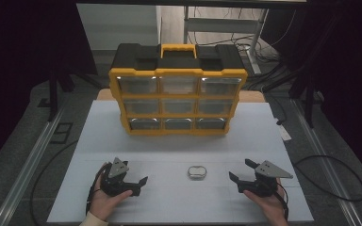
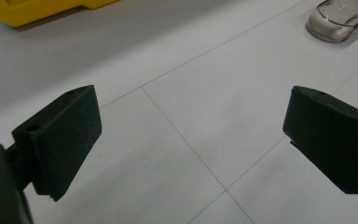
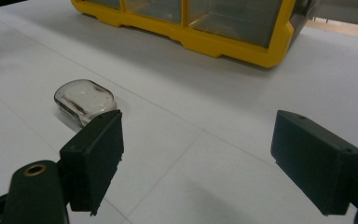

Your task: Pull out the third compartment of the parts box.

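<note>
A yellow and black organizer [image 1: 177, 96] with a grid of clear drawers stands upright at the back of the white table [image 1: 179, 141]. A small clear plastic container [image 1: 197, 172] lies on the table between my two grippers. It shows at the upper right in the left gripper view [image 2: 339, 18] and at the left in the right gripper view [image 3: 85, 101]. My left gripper [image 1: 140, 184] rests at the front left, open, with nothing between its jaws. My right gripper [image 1: 241, 172] rests at the front right, open and empty. Open black jaws frame bare table in the left gripper view [image 2: 191, 140] and the right gripper view [image 3: 200, 158].
The organizer's yellow base shows in the left gripper view [image 2: 37, 11] and the right gripper view [image 3: 205, 35]. Dark curtains flank the scene. Cables [image 1: 344, 183] and metal rails [image 1: 28, 165] lie on the floor on both sides.
</note>
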